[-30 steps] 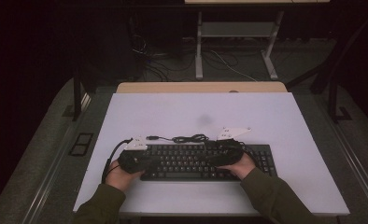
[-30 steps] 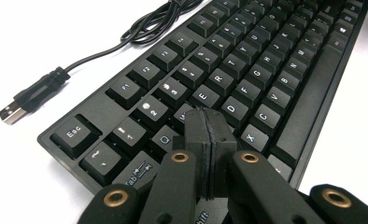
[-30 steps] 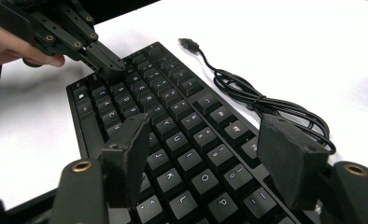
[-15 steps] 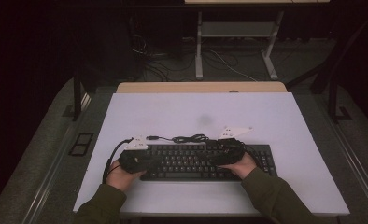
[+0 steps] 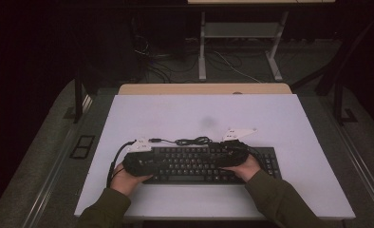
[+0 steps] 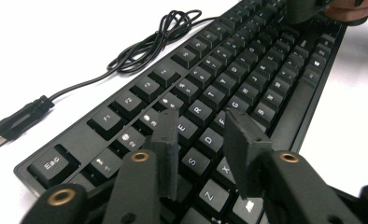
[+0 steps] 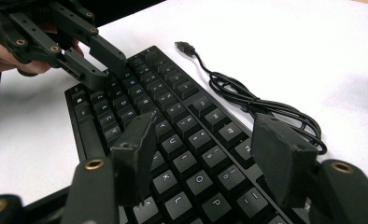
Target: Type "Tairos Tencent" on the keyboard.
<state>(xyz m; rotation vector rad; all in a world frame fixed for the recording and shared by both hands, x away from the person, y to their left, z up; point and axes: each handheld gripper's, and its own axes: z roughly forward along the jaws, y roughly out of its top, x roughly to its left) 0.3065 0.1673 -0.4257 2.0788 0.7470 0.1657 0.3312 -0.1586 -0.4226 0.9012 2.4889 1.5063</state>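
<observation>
At the near edge of the white table (image 5: 289, 123), a black keyboard (image 5: 194, 164) lies flat and square to the person, and both grippers are down over it. The left gripper (image 6: 201, 142) hangs over the left letter keys, its tips just above the E, D and F caps; its jaws have just been opening, they stand apart now, and nothing sits between them but air and keycaps below. Looks like a typing posture, each tool assigned its own half of the board. The right gripper (image 7: 210, 154) hovers over the right-hand letters, around J, K and O, and its jaws have just been closing a little, yet they are spread wide with nothing pinched. From the right gripper view the left tool shows at the far end, tips low over the keys there; whether they touch a cap is hard to tell.

The hands wrap the tool bodies from behind, green sleeves (image 5: 275, 204) resting toward the table's front edge, likely to steady the aim at single keys. Behind the board its cable (image 5: 192, 141) is bunched in a loose coil, the plug (image 6: 14, 125) lying free on the table: it is unplugged, so any press is practice for contact, not input.

The keys are matt black plastic, squarish with pale legends; the jaws are blocky, dull and slightly rough; the cable is thin and glossy; the tabletop is smooth and plain.
</observation>
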